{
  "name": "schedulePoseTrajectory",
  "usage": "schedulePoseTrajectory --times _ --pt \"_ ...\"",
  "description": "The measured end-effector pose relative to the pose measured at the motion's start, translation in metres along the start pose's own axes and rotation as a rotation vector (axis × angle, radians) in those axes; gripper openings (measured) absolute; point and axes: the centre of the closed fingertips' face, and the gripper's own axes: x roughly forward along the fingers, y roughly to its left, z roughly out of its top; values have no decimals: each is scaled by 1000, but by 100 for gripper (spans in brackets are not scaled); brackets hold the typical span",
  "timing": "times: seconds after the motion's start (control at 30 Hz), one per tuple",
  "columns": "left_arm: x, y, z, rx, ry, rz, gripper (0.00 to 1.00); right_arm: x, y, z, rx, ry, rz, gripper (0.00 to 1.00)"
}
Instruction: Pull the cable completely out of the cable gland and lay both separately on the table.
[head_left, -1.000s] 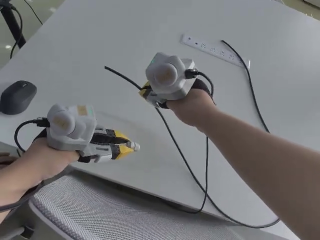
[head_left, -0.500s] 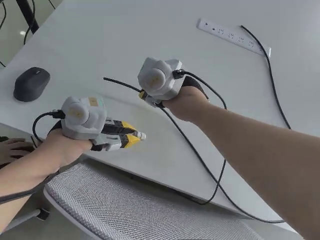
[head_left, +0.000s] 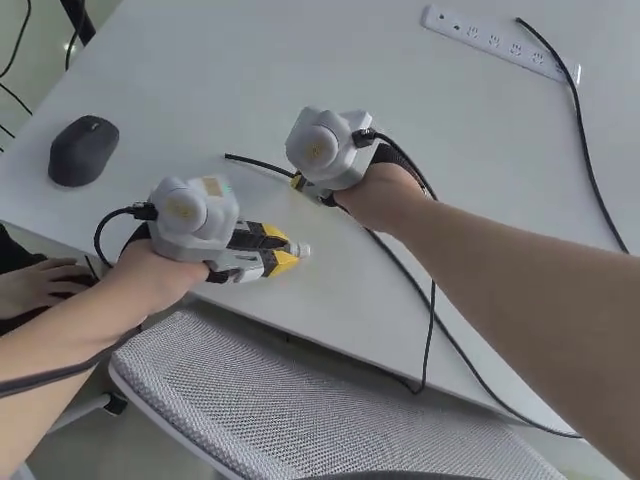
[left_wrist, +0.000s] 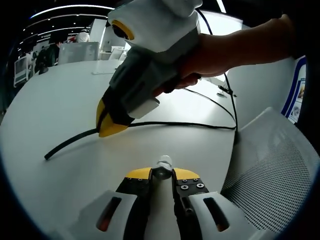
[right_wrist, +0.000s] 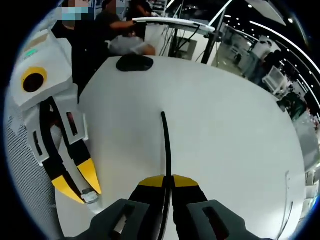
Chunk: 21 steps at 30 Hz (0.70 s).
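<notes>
Item 1: my left gripper, jaws clamped on the cable gland, at the table's front edge. Item 2: my right gripper, jaws pinched on the black cable; in the right gripper view its free end runs toward 12 o'clock over the table, clear of the cable gland. Item 3: mouse, at 10 o'clock from my left gripper.

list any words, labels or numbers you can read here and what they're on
None can be read.
Sticker on the left hand-held gripper: too blurred.
Sign at the left gripper view's right edge: too small.
Power strip: no legible marking.
</notes>
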Motion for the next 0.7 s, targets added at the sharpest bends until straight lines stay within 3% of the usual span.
schedulePoseTrajectory --times 0.7 --pt "2 3 -5 89 71 15 16 4 -4 -1 34 2 -14 0"
